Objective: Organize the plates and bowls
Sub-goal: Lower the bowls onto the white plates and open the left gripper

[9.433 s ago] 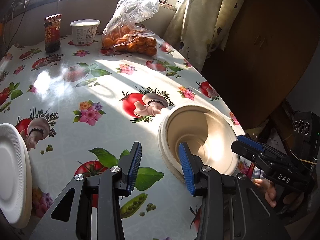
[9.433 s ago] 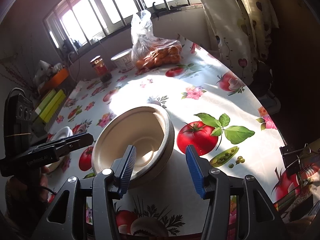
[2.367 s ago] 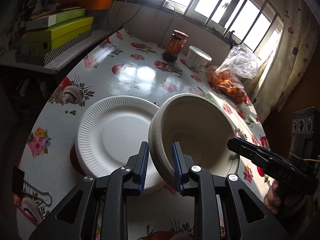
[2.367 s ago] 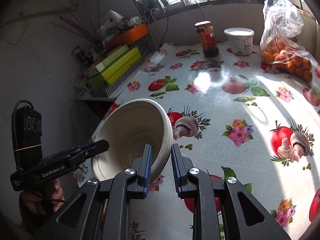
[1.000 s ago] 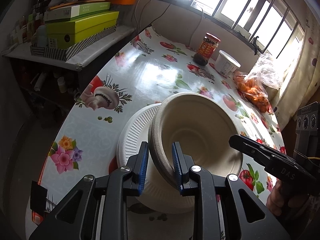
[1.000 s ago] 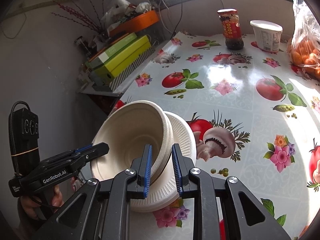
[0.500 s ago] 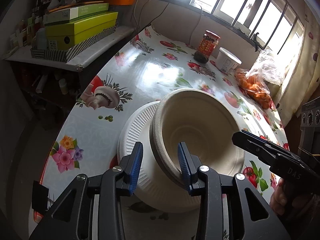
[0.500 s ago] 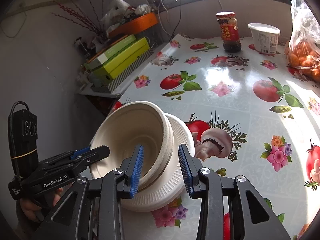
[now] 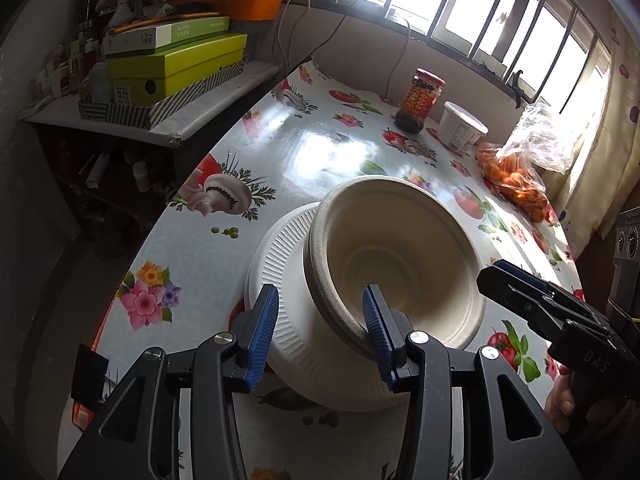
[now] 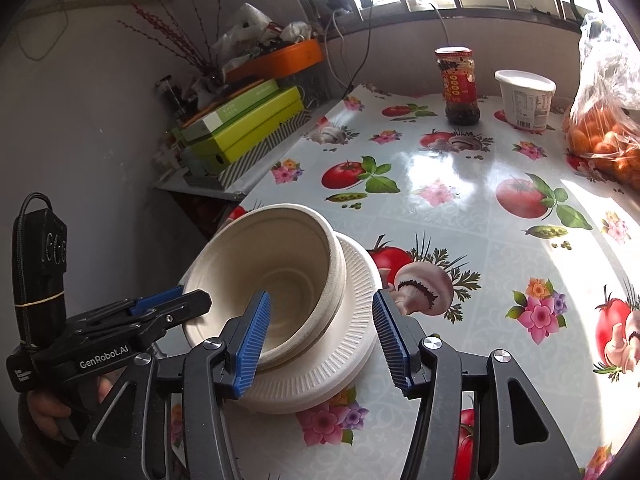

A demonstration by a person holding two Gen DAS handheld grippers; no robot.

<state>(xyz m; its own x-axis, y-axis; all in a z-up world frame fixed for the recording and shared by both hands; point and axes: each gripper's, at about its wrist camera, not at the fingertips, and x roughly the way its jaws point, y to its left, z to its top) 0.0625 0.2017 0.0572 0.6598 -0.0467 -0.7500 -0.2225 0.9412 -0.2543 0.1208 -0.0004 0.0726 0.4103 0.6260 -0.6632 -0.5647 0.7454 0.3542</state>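
Observation:
A beige paper bowl stack point(image 9: 396, 256) rests on a stack of white ribbed paper plates point(image 9: 288, 320) near the table's left edge; both also show in the right wrist view, the bowls point(image 10: 276, 280) on the plates point(image 10: 352, 344). My left gripper point(image 9: 320, 332) is open, its fingers straddling the near rim of the bowls. My right gripper point(image 10: 320, 332) is open, straddling the opposite rim. Each gripper shows in the other's view, the right one point(image 9: 532, 300) and the left one point(image 10: 160, 312).
The table has a fruit-print oilcloth point(image 10: 460, 184). At the far end stand a sauce jar point(image 10: 456, 84), a white tub point(image 10: 524, 98) and a bag of oranges point(image 10: 604, 136). A side shelf with green boxes point(image 9: 172, 64) stands left of the table edge.
Both grippers carried the bowl stack to the plates, set it down on them and opened. The jaws are now wider than half a second ago.

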